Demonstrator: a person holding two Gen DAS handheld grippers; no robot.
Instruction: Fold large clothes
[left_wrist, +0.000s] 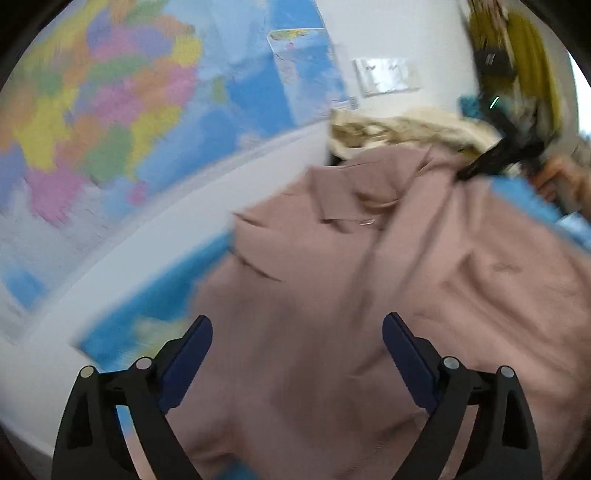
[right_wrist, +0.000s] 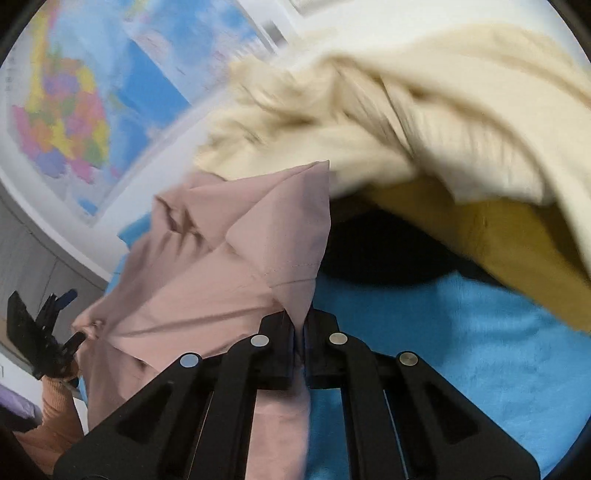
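A large dusty-pink garment (left_wrist: 369, 280) with a collar lies spread over a blue cloth surface (right_wrist: 424, 350). My left gripper (left_wrist: 297, 332) hovers over its lower part with both blue pads wide apart and nothing pinched between them. My right gripper (right_wrist: 300, 332) is shut on a pointed corner of the pink garment (right_wrist: 258, 251), lifting it slightly. In the left wrist view the right gripper (left_wrist: 476, 168) shows at the garment's far right edge, blurred. In the right wrist view the left gripper (right_wrist: 59, 325) appears at the far left, held by a hand in an orange sleeve.
A heap of cream clothes (right_wrist: 369, 122) and a mustard garment (right_wrist: 498, 240) lie just behind the pink one, with something black (right_wrist: 369, 251) under them. A colourful wall map (left_wrist: 92, 110) hangs behind. A white wall (left_wrist: 399, 37) is beyond the heap.
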